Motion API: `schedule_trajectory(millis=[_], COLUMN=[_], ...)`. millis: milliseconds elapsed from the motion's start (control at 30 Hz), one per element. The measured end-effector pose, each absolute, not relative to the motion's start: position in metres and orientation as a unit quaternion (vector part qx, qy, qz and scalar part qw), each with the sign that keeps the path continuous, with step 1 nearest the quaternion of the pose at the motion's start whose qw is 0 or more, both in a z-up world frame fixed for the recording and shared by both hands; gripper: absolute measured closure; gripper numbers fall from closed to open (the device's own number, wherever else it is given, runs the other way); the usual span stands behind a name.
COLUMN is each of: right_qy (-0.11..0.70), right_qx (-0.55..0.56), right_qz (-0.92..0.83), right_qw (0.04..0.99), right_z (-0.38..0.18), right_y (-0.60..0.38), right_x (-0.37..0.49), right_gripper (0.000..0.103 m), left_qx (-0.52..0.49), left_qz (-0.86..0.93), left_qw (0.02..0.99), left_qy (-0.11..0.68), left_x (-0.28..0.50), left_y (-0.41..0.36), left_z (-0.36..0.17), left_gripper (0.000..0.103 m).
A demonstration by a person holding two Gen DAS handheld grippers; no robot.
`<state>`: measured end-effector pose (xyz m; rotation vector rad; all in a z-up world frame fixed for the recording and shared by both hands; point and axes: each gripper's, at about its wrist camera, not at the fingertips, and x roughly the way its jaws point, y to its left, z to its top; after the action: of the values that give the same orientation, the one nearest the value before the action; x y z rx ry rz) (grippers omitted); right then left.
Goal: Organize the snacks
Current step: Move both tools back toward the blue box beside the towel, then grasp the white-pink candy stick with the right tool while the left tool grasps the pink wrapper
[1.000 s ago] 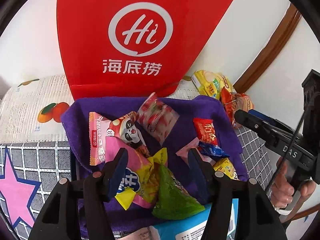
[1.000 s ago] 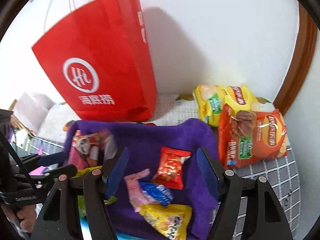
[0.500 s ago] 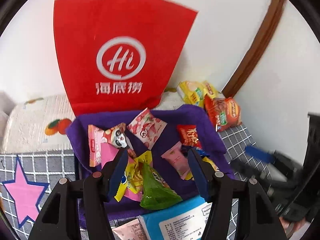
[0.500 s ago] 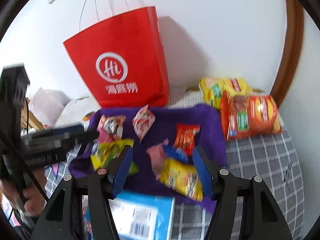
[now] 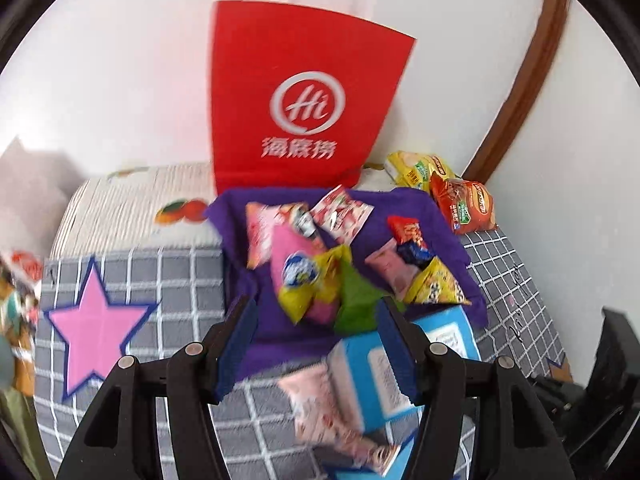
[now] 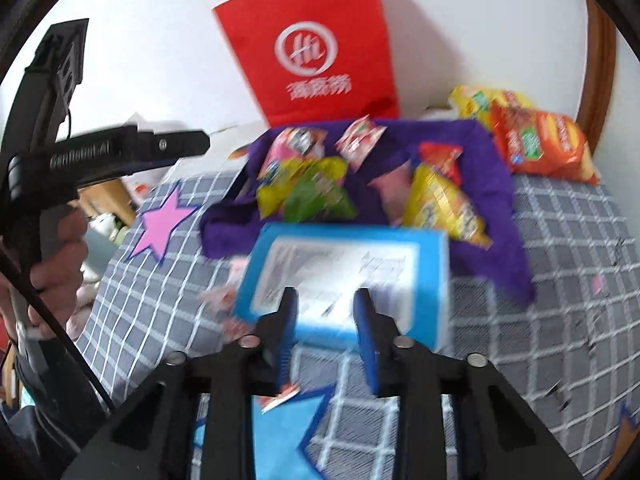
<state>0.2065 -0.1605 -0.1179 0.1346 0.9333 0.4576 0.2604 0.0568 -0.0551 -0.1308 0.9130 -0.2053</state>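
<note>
- Since the earlier frames both grippers had pulled back from the purple cloth [image 6: 492,184]; the blue box [image 6: 344,276], only partly in view before, now sat just ahead of the right gripper [image 6: 326,300].
- Right jaws were closing, w/ nothing between them; the box lay just beyond the tips, pads not on it.
- Left gripper [image 5: 316,320] jaws part-open, empty; small snack packets [image 5: 320,276] lay ahead of them on the cloth.
- Blue box: prob. stiff card, light, flat faces, not fragile; best taken across its short side near an edge, since the broad face looked too wide for the jaws.
- Box lay flat, label up, long axis running across the right jaws, left to right.
- Packets: soft, crinkly, slippery; pinch by a sealed edge.
- Red bag [image 6: 316,52] stood upright beyond the cloth.
</note>
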Motion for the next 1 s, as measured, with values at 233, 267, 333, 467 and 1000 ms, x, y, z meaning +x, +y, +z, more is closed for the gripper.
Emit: schedule_trajectory(millis=[233, 267, 333, 467, 1000], right_qy=[0.444, 0.444, 0.441, 0.453, 0.431], right_qx=[0.042, 0.035, 0.024, 0.006, 0.005], right_qz=[0.287, 0.290, 0.291, 0.288, 0.248], right_qw=[0.848, 0.847, 0.849, 0.843, 0.868], right_z=[-0.140, -0.143, -0.150, -0.166, -0.162], right_y=[-0.120, -0.114, -0.103, -0.084, -0.114], right_x=[0.169, 0.167, 0.167, 0.174, 0.143], right_gripper=[0.059, 0.055, 0.053, 0.053, 0.079], left_qx=[-0.080, -0.082, -0.083, -0.085, -0.070], left_qz=[-0.090, -0.090, -0.089, -0.090, -0.090], left_qw=[0.883, 0.882, 0.881, 0.877, 0.867], left_qy=[0.454, 0.454, 0.457, 0.464, 0.485], left_x=[0.231, 0.228, 0.220, 0.208, 0.194], left_y=[0.087, 0.089, 0.093, 0.102, 0.080], left_z=[-0.078, -0.079, -0.083, -0.089, -0.127], left_gripper=[0.043, 0.043, 0.043, 0.043, 0.043])
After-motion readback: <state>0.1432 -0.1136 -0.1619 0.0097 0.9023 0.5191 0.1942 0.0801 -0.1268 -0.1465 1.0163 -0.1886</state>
